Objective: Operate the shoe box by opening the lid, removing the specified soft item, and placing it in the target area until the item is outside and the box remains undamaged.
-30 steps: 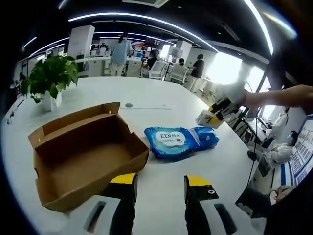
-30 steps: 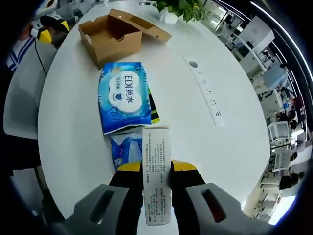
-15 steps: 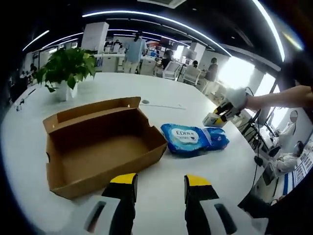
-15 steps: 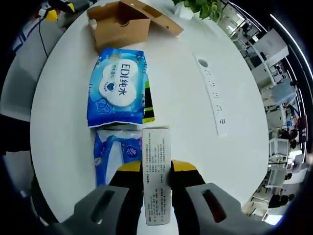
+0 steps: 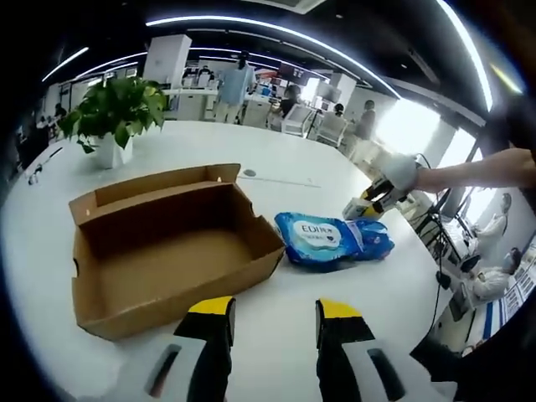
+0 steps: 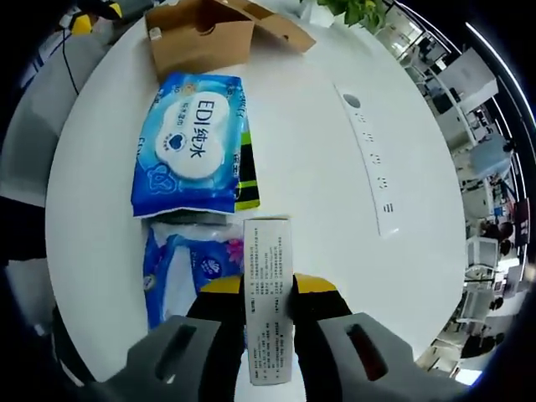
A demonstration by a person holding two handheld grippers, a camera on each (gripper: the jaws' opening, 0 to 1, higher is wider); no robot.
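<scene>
The left gripper [image 5: 274, 311] stands with its yellow-tipped jaws apart and nothing between them, above the white round table [image 5: 318, 180]. Just beyond it sits the open brown cardboard shoe box [image 5: 167, 243], empty. To the box's right lie a blue wet-wipes pack [image 6: 194, 142] and a smaller blue soft pack [image 6: 188, 270]. The right gripper [image 6: 268, 289] is clamped on a narrow white printed carton [image 6: 266, 293], above the smaller pack.

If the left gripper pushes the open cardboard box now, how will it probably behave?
The cardboard box looks empty, so probably light; on the smooth white table it would likely slide rather than tip. Its thin open-top walls may flex if squeezed. The left gripper stands open.
</scene>
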